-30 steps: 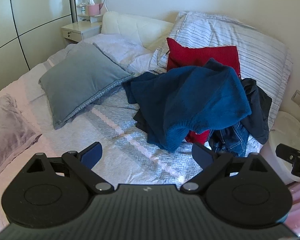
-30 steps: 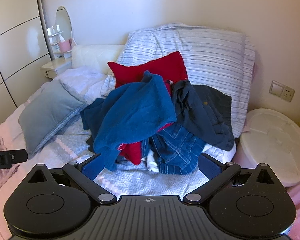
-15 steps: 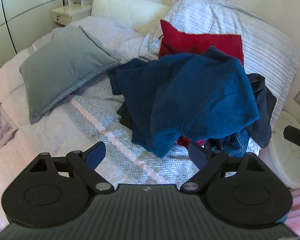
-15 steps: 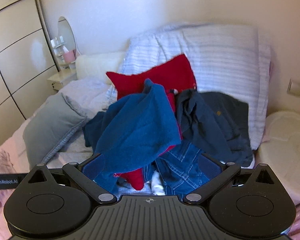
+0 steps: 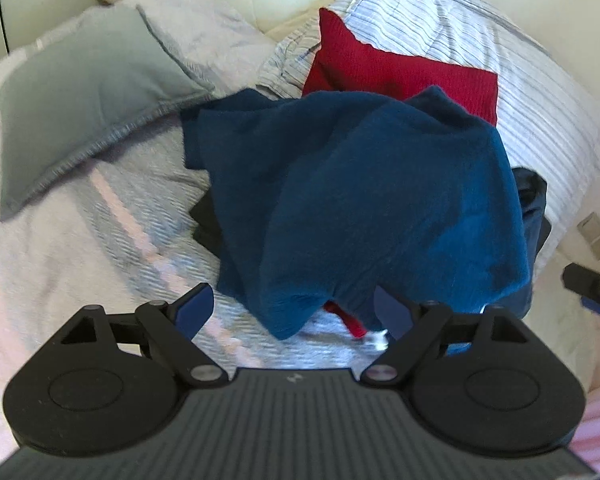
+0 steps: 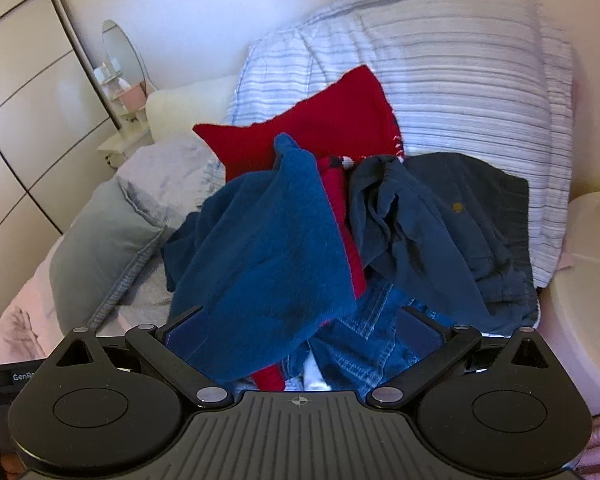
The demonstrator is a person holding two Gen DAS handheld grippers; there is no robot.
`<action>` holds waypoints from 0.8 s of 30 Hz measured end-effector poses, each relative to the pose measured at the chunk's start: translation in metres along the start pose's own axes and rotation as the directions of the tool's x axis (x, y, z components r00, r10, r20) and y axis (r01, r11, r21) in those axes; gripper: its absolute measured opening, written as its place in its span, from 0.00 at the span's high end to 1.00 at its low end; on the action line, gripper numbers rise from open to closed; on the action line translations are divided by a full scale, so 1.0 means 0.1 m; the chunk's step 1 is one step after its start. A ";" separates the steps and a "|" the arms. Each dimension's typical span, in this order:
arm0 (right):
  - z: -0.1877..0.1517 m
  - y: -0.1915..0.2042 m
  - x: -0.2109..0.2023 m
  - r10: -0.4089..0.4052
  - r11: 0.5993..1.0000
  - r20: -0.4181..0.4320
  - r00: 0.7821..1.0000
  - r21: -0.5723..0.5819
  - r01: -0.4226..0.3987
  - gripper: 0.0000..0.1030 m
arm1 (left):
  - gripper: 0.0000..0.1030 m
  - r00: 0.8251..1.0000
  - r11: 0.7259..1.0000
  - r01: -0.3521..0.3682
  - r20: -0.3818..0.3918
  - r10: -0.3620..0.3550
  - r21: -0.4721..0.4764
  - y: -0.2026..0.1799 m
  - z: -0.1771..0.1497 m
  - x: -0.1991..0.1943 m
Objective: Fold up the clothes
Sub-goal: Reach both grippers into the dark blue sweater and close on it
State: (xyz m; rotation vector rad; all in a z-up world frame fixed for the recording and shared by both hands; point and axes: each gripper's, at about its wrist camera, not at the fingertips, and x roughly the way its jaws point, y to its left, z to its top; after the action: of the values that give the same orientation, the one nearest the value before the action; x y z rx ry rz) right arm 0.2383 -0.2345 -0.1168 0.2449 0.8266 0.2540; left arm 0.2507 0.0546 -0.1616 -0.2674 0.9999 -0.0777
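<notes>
Left wrist view. The left gripper [image 5: 292,312] stands with its jaws wide and nothing pressed between them; they narrowed slightly within the last second. The lower hem of the blue sweater [image 5: 364,200] hangs at about 12 o'clock from the fingertips, over the striped bedspread [image 5: 132,232]. A red knit garment [image 5: 400,68] lies beyond it at 1 o'clock, against the striped pillow [image 5: 520,92]. A grey cushion [image 5: 80,120] sits at 10 o'clock, well apart from the pile. The tip of the right gripper [image 5: 592,292] enters at 3 o'clock.

Right wrist view. The right gripper [image 6: 300,332] is likewise spread wide, holding nothing; the blue sweater [image 6: 268,264] droops between its fingers without visible pad contact. Jeans [image 6: 364,340] lie just under its right finger, a dark navy jacket [image 6: 440,232] at 1 o'clock.

Risk. The garments overlap closely. A closure here would likely pinch the sweater together with the jeans or the red knit beneath, so that lifting drags several pieces. Two grips on the same bunched edge, rather than on separate corners, would leave the sweater unspread and hard to fold.
</notes>
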 end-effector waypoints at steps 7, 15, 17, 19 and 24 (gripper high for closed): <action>0.18 -0.07 0.42 0.025 1.000 -0.057 0.998 0.009 -0.024 0.00 | 0.17 0.999 0.995 0.026 -0.039 -0.030 -0.092 0.05 0.13 0.35; 0.35 -0.16 0.83 0.040 0.999 -0.096 0.995 0.036 -0.036 0.00 | 0.17 0.993 0.975 0.081 -0.071 -0.097 -0.207 0.12 0.26 0.80; 0.38 -0.19 0.93 0.046 0.998 -0.110 0.993 0.044 -0.041 0.00 | 0.17 0.989 0.965 0.097 -0.087 -0.122 -0.243 0.14 0.28 0.94; 0.40 -0.21 1.01 0.055 0.997 -0.121 0.991 0.051 -0.049 0.01 | 0.18 0.985 0.959 0.096 -0.113 -0.130 -0.265 0.14 0.29 1.09; 0.45 -0.23 1.19 0.088 0.995 -0.194 0.977 0.056 -0.079 0.44 | 0.32 0.981 0.953 0.110 -0.125 -0.150 -0.281 0.13 0.32 1.30</action>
State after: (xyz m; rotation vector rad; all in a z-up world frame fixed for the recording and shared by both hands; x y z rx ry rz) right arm 0.3522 -0.2234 -0.1772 0.3039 1.0203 0.3414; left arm 0.3471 0.0488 -0.2556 -0.5881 1.1379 -0.0805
